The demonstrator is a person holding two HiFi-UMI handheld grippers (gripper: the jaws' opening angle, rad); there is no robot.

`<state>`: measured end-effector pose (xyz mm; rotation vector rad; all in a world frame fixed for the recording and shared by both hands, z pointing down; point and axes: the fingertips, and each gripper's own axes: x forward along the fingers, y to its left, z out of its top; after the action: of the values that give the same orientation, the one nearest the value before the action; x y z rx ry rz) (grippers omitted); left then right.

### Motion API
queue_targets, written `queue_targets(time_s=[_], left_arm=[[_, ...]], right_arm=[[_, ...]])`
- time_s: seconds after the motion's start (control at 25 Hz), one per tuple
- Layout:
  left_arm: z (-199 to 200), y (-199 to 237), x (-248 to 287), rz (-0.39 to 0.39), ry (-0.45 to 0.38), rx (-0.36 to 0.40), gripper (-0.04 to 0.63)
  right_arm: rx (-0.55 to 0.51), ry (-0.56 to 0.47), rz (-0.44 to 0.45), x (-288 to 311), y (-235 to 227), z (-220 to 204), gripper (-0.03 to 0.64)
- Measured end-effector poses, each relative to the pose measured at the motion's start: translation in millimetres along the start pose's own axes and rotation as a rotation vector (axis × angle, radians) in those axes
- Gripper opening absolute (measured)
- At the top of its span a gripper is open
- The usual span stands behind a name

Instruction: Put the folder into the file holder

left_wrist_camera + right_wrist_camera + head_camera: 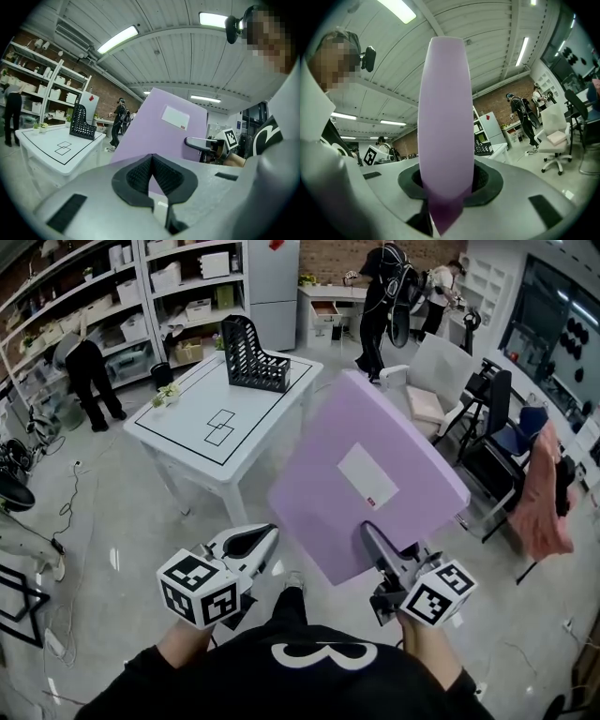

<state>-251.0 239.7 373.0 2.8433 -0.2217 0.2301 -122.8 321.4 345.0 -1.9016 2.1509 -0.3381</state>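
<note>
A large purple folder [366, 474] with a white label hangs in the air in front of me, tilted. My right gripper [375, 540] is shut on its near lower corner. In the right gripper view the folder [445, 117] stands edge-on between the pads of the right gripper [446, 183]. My left gripper [248, 542] floats to the folder's left, shut and holding nothing; in its own view the left gripper [150, 159] has its tips together, with the folder [164, 131] behind it. The black mesh file holder [251, 357] stands on the far end of the white table [187, 427], also in view as the file holder [82, 123].
The table carries black tape outlines and a small plant [169, 392]. A white chair [436, 381] and a chair draped in pink cloth [544, 502] stand to the right. People work at shelves and a counter along the back wall.
</note>
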Motion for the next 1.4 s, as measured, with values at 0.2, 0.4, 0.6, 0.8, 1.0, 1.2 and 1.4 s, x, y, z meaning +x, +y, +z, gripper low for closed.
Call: queue_targets(time_s=[0.2, 0.4, 0.6, 0.8, 1.0, 1.2, 1.4], left_arm=[[22, 67, 62, 0.001, 0.022, -0.024, 0.005], [51, 146, 132, 0.012, 0.052, -0.055, 0.005], [80, 231, 207, 0.037, 0.076, -0.084, 0.005], [100, 296, 266, 0.052, 0.084, -0.109, 0.005], [114, 333, 299, 0.065, 0.088, -0.099, 0.005], [127, 358, 323, 0.099, 0.083, -0.097, 0.005], [143, 385, 348, 0.161, 0.058, -0.096, 0.005]], right_arm=[[0.023, 0.022, -0.011, 68, -59, 9, 0.141], [0.041, 0.047, -0.018, 151, -126, 28, 0.14], [0.073, 0.077, -0.021, 240, -198, 46, 0.14], [0.078, 0.091, -0.011, 305, -251, 57, 0.14], [0.06, 0.09, -0.003, 345, -283, 67, 0.14], [0.038, 0.064, 0.029, 374, -309, 90, 0.14], [0.017, 0.066, 0.081, 413, -344, 107, 0.14]])
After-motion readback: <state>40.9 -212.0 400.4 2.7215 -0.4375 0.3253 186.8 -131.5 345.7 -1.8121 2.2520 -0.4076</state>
